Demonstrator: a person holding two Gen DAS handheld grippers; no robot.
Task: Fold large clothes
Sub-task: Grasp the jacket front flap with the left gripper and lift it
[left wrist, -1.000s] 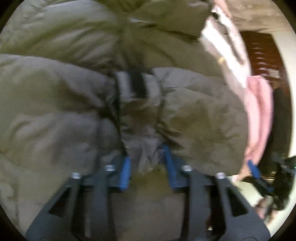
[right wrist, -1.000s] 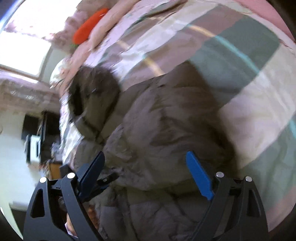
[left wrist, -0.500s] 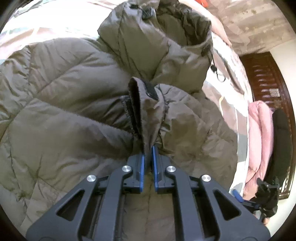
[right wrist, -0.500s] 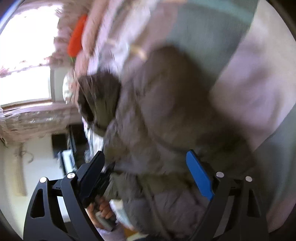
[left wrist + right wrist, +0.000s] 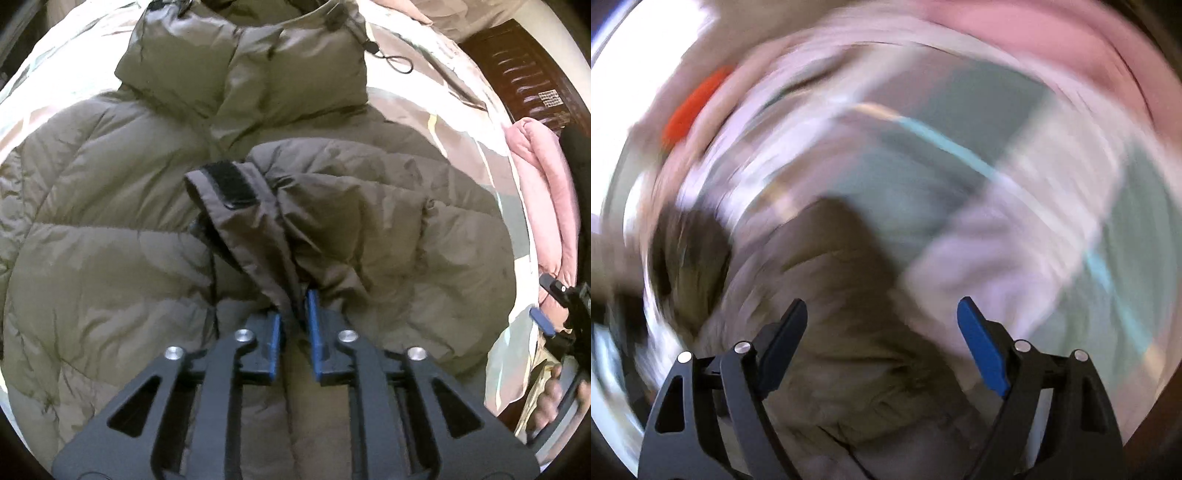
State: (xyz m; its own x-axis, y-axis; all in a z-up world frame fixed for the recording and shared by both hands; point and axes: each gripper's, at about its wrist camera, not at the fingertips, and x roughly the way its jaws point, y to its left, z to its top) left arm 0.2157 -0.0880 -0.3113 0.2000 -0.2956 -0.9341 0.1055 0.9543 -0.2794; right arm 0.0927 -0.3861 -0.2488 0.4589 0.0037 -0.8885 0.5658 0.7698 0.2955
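An olive-grey puffer jacket [image 5: 110,229] lies spread on the bed, hood [image 5: 251,66] at the far end. My left gripper [image 5: 293,314] is shut on the jacket's sleeve cuff [image 5: 251,206], which carries a black velcro strip [image 5: 231,181], and holds it over the jacket's body. My right gripper [image 5: 882,325] is open and empty above the jacket [image 5: 849,295]; its view is badly blurred. It also shows at the right edge of the left wrist view [image 5: 554,314], held by a hand.
The bed has a striped pastel bedsheet [image 5: 997,166]. A pink folded blanket [image 5: 546,206] lies along the bed's right side. A dark wooden headboard [image 5: 524,66] stands at the far right. An orange object [image 5: 694,107] lies far off on the bed.
My left gripper closed on the sleeve cuff and drew it across over the jacket's body, pulling back so more of the jacket shows. My right gripper stays open and is swinging fast.
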